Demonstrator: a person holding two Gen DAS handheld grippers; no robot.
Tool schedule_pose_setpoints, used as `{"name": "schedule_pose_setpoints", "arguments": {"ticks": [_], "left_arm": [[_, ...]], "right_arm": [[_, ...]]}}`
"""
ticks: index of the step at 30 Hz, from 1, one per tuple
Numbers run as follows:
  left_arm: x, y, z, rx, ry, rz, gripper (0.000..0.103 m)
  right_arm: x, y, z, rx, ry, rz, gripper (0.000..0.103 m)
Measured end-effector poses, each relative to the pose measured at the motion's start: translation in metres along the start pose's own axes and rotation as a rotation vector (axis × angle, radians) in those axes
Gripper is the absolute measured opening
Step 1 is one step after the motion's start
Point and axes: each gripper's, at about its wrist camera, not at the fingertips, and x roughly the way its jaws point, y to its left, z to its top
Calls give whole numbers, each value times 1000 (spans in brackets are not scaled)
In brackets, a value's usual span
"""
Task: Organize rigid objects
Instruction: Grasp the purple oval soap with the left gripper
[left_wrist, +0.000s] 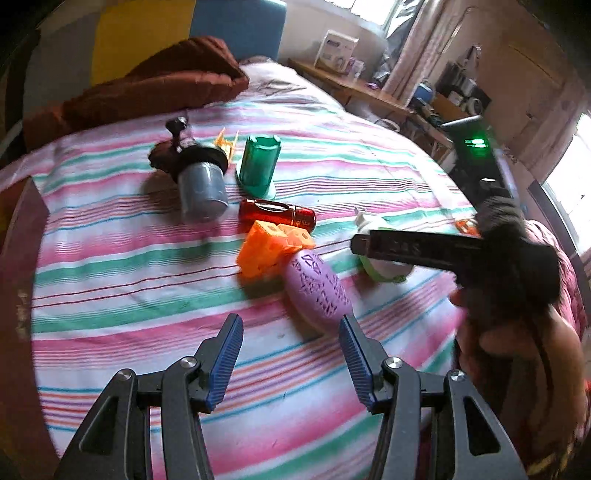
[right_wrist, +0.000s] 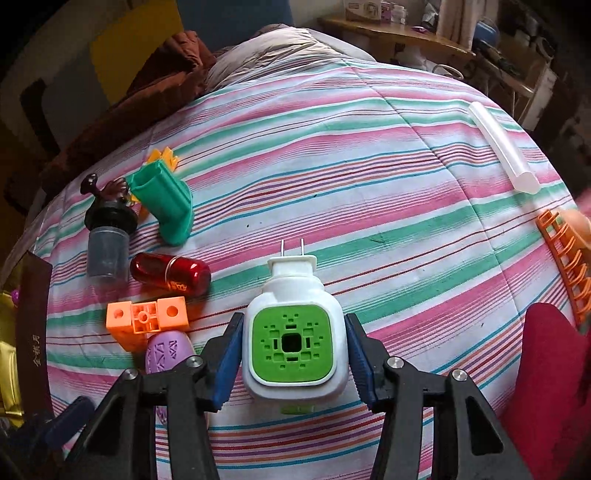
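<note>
A white plug-in device with a green face (right_wrist: 293, 343) lies on the striped bedspread between my right gripper's (right_wrist: 291, 354) open fingers; small gaps show on both sides. It also shows in the left wrist view (left_wrist: 384, 264), under the right gripper's black arm (left_wrist: 413, 249). My left gripper (left_wrist: 291, 356) is open and empty, just short of a purple egg-shaped piece (left_wrist: 317, 288). Beside it lie an orange block (left_wrist: 267, 245), a red capsule (left_wrist: 277, 214), a green holder (left_wrist: 258, 162) and a grey cup with a black lid (left_wrist: 201, 181).
A translucent white tube (right_wrist: 502, 149) lies far right on the bed, and an orange rack (right_wrist: 569, 258) at the right edge. A brown blanket (left_wrist: 155, 85) is piled at the head. A red cloth (right_wrist: 550, 387) is near right. Desks and clutter stand beyond the bed.
</note>
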Motion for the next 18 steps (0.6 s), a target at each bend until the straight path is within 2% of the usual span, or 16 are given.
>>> {"name": "schedule_pose_setpoints", "arguments": {"ticks": [4, 7, 10, 13, 18], "left_arm": [[21, -7, 7, -26, 34, 10, 55], [31, -13, 13, -11, 26, 28, 55], [38, -16, 16, -12, 14, 0, 55], [47, -17, 13, 7, 16, 5, 55], [43, -13, 2, 77, -53, -20, 47]], "right_arm": [[0, -3, 2, 30, 2, 19, 53], [1, -4, 3, 40, 2, 27, 53], [1, -4, 3, 43, 1, 29, 53], [0, -5, 3, 47, 0, 34, 53], [2, -4, 4, 43, 1, 35, 53]]}}
